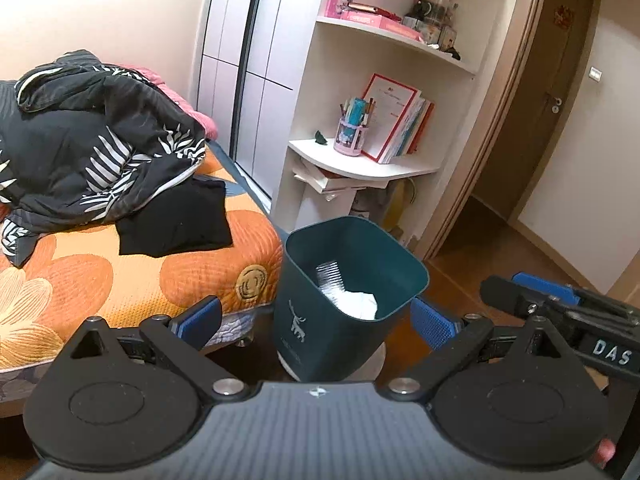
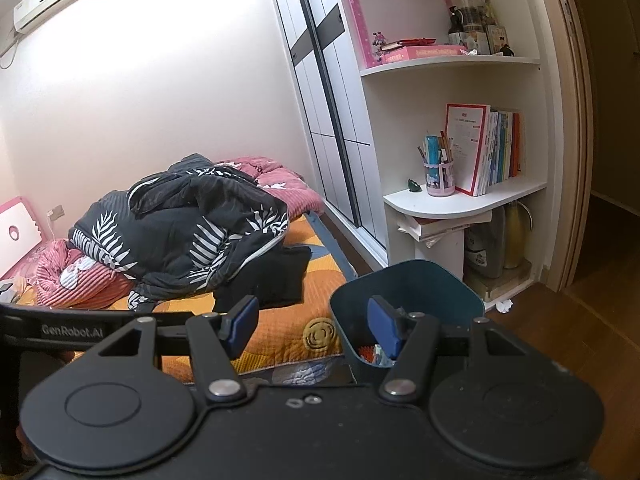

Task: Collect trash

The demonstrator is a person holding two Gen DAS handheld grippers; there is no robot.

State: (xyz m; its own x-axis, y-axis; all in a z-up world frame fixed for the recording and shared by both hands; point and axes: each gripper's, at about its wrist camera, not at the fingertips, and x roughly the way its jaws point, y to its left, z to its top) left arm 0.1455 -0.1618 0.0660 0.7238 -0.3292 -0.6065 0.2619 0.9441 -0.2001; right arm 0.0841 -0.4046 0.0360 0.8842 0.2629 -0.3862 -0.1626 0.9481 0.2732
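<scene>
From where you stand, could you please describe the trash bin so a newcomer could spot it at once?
Find the bed with the orange flowered cover. At its foot corner, before the white shelf unit, stands the trash bin: dark teal, open-topped, a white deer printed on its side, white crumpled paper inside.

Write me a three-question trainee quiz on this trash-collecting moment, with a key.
1. True or false: the left gripper holds a tissue.
2. What lies inside the teal bin? A) white crumpled paper B) a shoe C) a bottle
3. Where is loose trash still on the floor?

Key
1. False; it is open and empty.
2. A.
3. A crumpled white scrap lies at the foot of the shelf unit, beyond the bin.
</scene>
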